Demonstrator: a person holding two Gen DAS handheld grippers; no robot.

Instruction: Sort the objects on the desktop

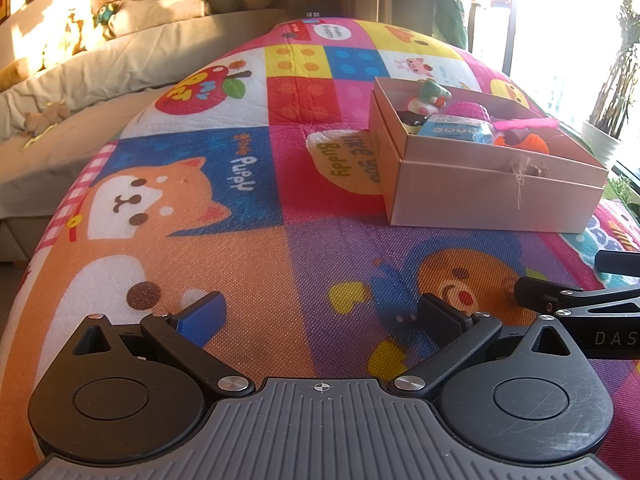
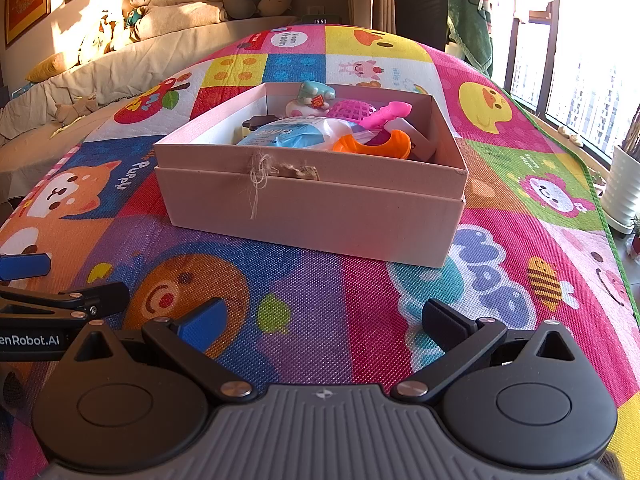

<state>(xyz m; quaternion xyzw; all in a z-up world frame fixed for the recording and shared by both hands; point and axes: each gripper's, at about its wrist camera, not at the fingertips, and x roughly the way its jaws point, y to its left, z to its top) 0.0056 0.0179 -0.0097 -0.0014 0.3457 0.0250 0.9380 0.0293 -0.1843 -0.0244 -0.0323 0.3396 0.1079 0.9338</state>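
Note:
A pink cardboard box [image 2: 312, 204] sits on the colourful cartoon mat [image 2: 320, 320]; it also shows at the right of the left wrist view [image 1: 492, 196]. Inside lie several items: a blue-white packet [image 2: 296, 136], an orange plastic piece [image 2: 376, 144], a pink toy [image 2: 384, 114], a pink mesh ball [image 2: 352, 110] and a green figurine [image 2: 316, 94]. My left gripper [image 1: 320, 316] is open and empty over the mat, left of the box. My right gripper [image 2: 324, 320] is open and empty just in front of the box. Each gripper shows at the edge of the other's view.
A bed with beige bedding and plush toys [image 2: 140, 4] lies to the left of the mat. Windows and a white plant pot [image 2: 624, 192] stand on the right. A digital clock [image 2: 319, 21] sits at the far end.

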